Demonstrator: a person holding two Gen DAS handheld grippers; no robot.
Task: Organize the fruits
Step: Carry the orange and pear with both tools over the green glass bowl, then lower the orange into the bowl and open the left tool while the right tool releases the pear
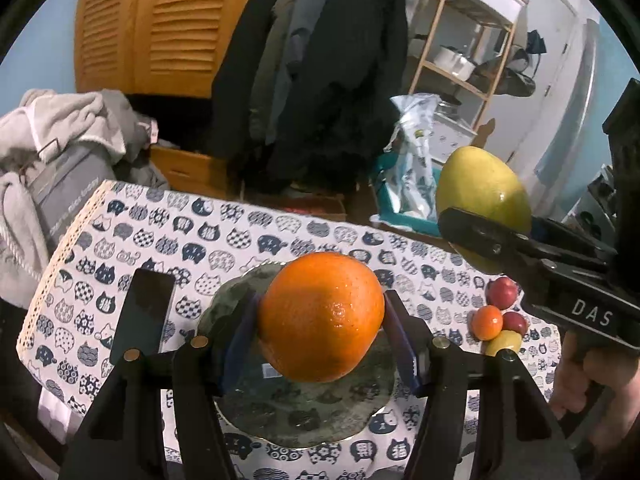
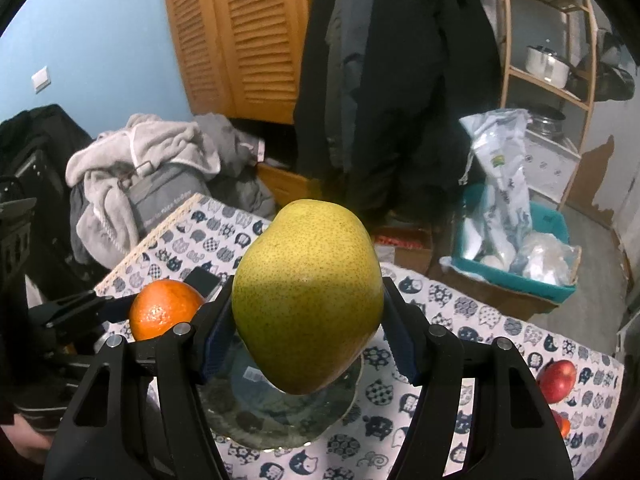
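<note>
Left wrist view: left gripper is clamped on a round orange, blue finger pads pressing both its sides. The orange is held in the air above a round clear glass plate, which sits on the cat-print tablecloth. Left of the plate lies a flat black rectangular object. Right of the plate, a small pile on the cloth: two red round fruits, a small orange mandarin, a small yellow fruit. Up and right of the plate, the right gripper holds a yellow-green pear, also off the table.

Right wrist view: right gripper is closed on the yellow-green pear, pads on both flanks, pear over the glass plate with clear air under it. Left of the plate, the orange sits in the left gripper. Right of the plate, a red fruit rests on the tablecloth. Behind the plate, past the table edge: a pile of grey clothes and a teal bin.
</note>
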